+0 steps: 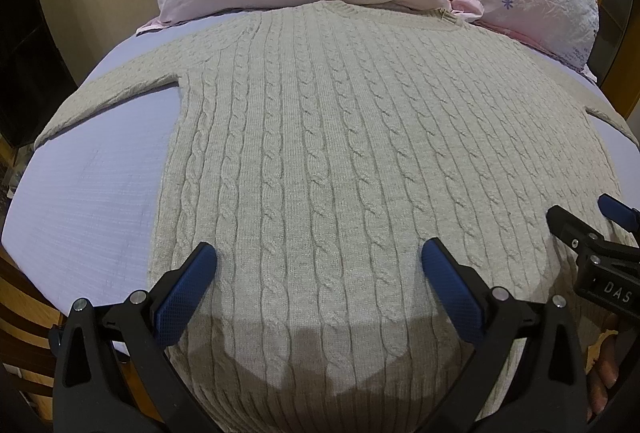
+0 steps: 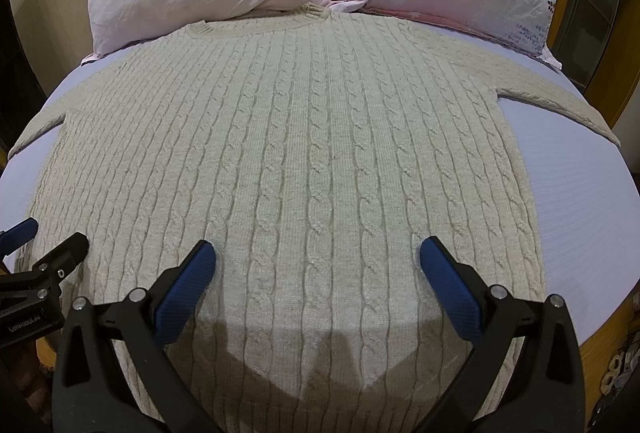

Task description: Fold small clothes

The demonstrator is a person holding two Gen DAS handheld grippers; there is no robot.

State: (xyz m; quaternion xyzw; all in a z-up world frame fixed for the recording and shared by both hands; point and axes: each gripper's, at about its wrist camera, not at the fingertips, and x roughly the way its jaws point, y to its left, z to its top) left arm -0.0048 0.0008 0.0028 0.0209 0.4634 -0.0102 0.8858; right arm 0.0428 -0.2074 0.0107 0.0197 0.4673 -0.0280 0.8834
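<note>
With the left gripper [image 1: 318, 265] and right gripper [image 2: 316, 265] both spread wide and holding nothing above the hem of the cable-knit sweater [image 1: 340, 161] lying flat on the bed sheet [image 1: 88, 201], we risk pinching the sheet too or dragging the loose knit askew.
</note>
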